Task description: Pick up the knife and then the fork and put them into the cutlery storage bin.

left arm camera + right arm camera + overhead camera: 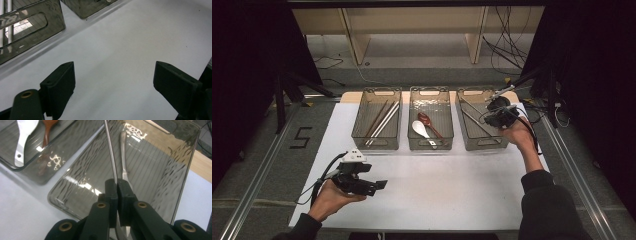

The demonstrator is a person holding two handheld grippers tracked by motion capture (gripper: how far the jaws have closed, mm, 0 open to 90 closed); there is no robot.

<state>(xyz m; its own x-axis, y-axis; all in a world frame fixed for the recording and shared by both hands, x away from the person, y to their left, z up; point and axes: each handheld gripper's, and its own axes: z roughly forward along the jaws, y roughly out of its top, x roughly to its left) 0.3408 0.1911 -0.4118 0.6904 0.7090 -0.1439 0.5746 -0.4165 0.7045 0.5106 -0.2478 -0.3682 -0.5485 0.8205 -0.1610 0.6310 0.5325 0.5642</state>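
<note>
Steel utensil pinched in my right claw above the right-hand bin

Steel, thin and shiny: the utensil handle [111,152] runs straight up from between the jaws of my right claw [117,185], which are clamped tight on it. In the high view the same right claw [498,111] hangs over the rightmost bin [469,142] with the utensil [498,93] angled away past its far rim. Directly beneath this claw, on the floor of that bin [160,167], lies a second metal utensil [124,157]. To the claw's left, the middle bin [413,143] holds a white spoon [420,129] and a brown spoon [428,122]; beyond that, a third bin [357,132] holds chopsticks [381,121]. My left claw [378,184] sits well apart, near me, over the white bench [452,190], jaws wide with nothing between them.
</note>
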